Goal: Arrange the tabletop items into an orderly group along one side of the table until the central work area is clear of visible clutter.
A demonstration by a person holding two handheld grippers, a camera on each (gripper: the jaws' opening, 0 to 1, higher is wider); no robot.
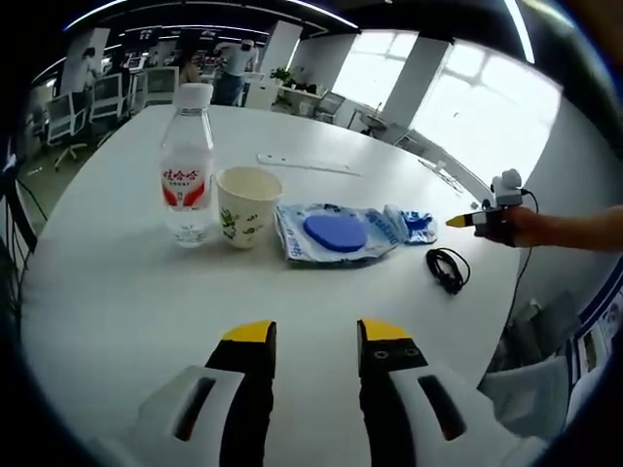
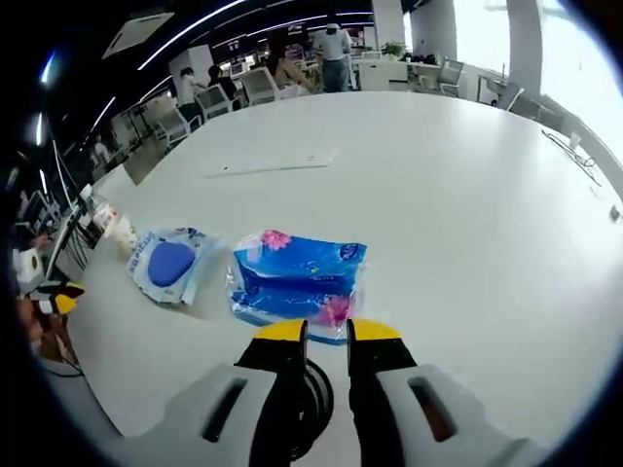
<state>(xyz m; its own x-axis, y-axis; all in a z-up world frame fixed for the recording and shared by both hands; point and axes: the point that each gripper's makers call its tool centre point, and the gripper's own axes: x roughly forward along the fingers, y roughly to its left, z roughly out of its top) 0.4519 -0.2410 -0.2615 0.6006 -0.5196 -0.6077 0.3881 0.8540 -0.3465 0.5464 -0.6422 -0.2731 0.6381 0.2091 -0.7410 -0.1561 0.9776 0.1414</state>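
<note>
In the right gripper view, the right gripper (image 2: 326, 336) has its jaws a narrow gap apart with nothing between them, tips poised over the coiled black cable (image 2: 310, 401) and just short of the blue tissue pack (image 2: 297, 277). The pack lies straight ahead, its long axis running across the jaws, so this hand is much the nearer. Beyond and left lies the clear pouch with a blue disc (image 2: 171, 263). In the left gripper view, the left gripper (image 1: 314, 341) hangs open and empty over bare table (image 1: 127, 282), well short of the row beyond: paper cup (image 1: 245, 205), water bottle (image 1: 187, 165).
</note>
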